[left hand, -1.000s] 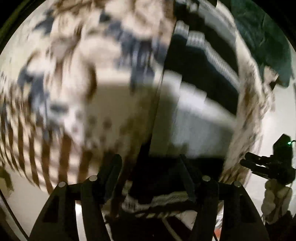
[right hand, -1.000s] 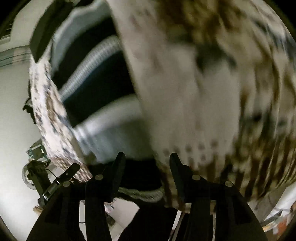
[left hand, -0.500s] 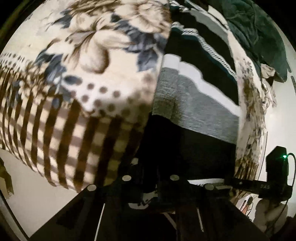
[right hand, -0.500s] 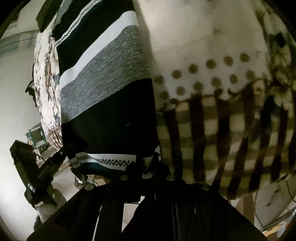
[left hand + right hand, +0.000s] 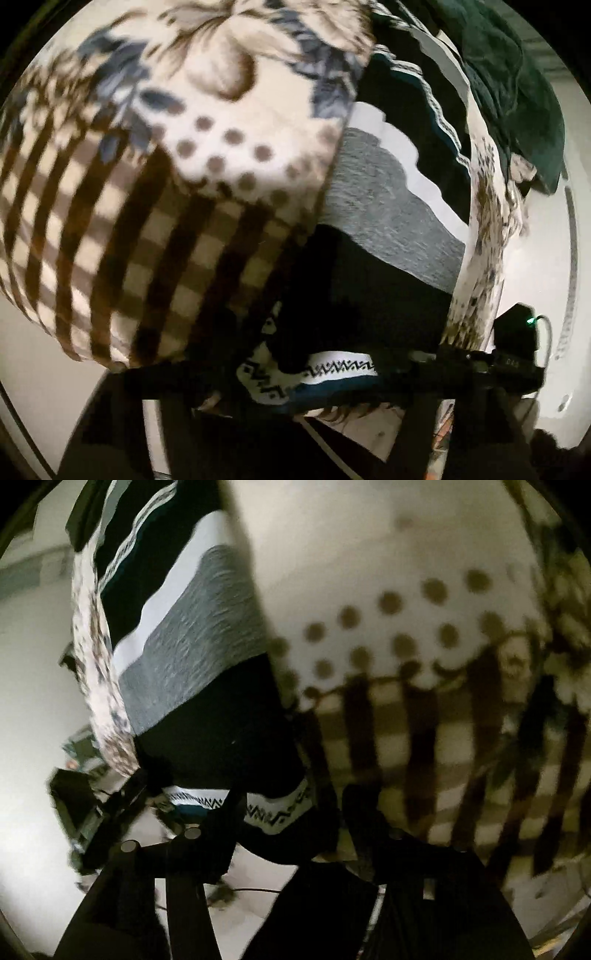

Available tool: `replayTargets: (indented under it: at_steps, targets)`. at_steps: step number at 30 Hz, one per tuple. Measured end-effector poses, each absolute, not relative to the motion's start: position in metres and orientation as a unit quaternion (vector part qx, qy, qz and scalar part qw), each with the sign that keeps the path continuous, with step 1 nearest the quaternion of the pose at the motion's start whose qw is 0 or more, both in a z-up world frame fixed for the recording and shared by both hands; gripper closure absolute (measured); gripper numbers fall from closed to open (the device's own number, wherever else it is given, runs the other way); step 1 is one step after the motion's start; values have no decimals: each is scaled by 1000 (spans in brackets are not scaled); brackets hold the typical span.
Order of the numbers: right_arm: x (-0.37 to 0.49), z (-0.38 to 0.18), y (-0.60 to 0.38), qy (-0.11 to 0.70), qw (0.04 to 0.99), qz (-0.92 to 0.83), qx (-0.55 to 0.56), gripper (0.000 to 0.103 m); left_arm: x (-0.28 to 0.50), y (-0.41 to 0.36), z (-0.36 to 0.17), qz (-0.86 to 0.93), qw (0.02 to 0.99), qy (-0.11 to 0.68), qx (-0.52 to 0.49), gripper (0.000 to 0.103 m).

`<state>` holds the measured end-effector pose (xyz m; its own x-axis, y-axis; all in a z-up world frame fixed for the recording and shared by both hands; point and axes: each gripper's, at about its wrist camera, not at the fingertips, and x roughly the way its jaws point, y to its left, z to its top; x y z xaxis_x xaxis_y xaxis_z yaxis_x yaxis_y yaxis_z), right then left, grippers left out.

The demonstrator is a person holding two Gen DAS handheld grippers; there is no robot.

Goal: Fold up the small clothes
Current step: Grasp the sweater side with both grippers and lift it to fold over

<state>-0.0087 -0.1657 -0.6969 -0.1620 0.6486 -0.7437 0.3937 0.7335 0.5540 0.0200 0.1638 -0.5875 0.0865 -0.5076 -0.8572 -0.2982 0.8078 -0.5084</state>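
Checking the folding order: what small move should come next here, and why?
Probably draw both back from the sweater: the left gripper and right gripper have just been opening, and its zigzag hem lies loose between each one's jaws on the blanket.

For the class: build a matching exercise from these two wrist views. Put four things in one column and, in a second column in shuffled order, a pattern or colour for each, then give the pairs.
Things:
1. striped knit garment's hem band
2. fleece blanket's edge
3. blanket's middle strip
4. crumpled cloth at the far end

Looks:
A. brown dots on cream
B. dark green
C. black zigzag on white
D. brown and cream checks

Pairs: 1-C, 2-D, 3-A, 4-B
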Motion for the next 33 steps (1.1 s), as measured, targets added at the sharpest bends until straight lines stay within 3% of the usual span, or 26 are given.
replayTargets:
  at_steps: [4,7,12,13,14,15,16,17,20,27,33]
  targets:
    - [-12,-719,-164,747,515,152,393,47,19,158,-619,-104,638,684,-339,34]
    - [-14,-729,-152,739,510,182,400,47,24,144,-623,-123,643,689,-310,26]
    - [-16,-737,-145,725,501,191,433,45,28,136,-615,-133,646,695,-285,26]
    - [-16,-735,-143,723,501,192,435,45,27,135,-612,-134,651,692,-281,32]
    - [-16,-734,-142,721,502,192,437,48,26,132,-608,-134,656,690,-275,63]
    - [-17,-732,-140,720,503,194,437,52,23,130,-603,-133,660,691,-263,78]
    - [-17,-729,-135,721,506,196,431,68,21,129,-601,-136,661,689,-264,87]
    - [-16,-726,-129,724,509,196,421,76,19,130,-594,-131,668,682,-265,89]
    - [-16,-715,-120,717,522,189,422,85,16,131,-578,-121,677,668,-284,90]
    - [-9,-650,-119,682,562,203,421,87,25,140,-528,-122,683,625,-358,91]
    - [57,-569,-123,626,615,225,424,88,91,142,-482,-147,696,574,-406,91]
